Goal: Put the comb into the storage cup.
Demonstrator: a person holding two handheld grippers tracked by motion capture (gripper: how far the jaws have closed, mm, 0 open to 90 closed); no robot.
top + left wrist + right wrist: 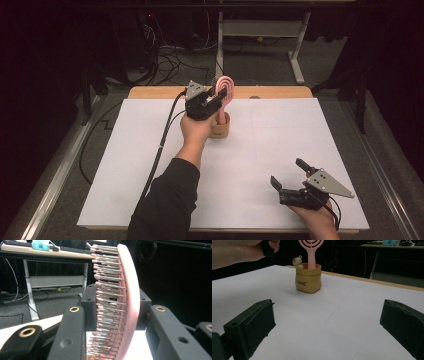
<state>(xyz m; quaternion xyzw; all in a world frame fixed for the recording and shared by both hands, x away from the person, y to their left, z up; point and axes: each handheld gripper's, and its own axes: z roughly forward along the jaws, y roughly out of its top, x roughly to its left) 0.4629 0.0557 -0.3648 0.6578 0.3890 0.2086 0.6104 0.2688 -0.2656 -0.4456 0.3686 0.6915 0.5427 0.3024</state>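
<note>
One white table sheet (260, 165). Two black claws: left claw (216, 98) clamped on one pink plastic hairbrush (226, 90), handle down in one tan bag-shaped holder (220, 129) just below; right claw (289, 176) wide, holding nothing, well apart.

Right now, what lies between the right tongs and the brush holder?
Nothing: in the right gripper view, bare white table runs from the right tongs to the holder.

1. Room's dark all round, black (40, 45) behind the white table (260, 165) with its wooden far edge (280, 92).
2. Grey carpet (260, 70), cables (170, 57) tangled across it.
3. White-legged desk (53, 281) beyond, keyboard (75, 250) on top.
</note>
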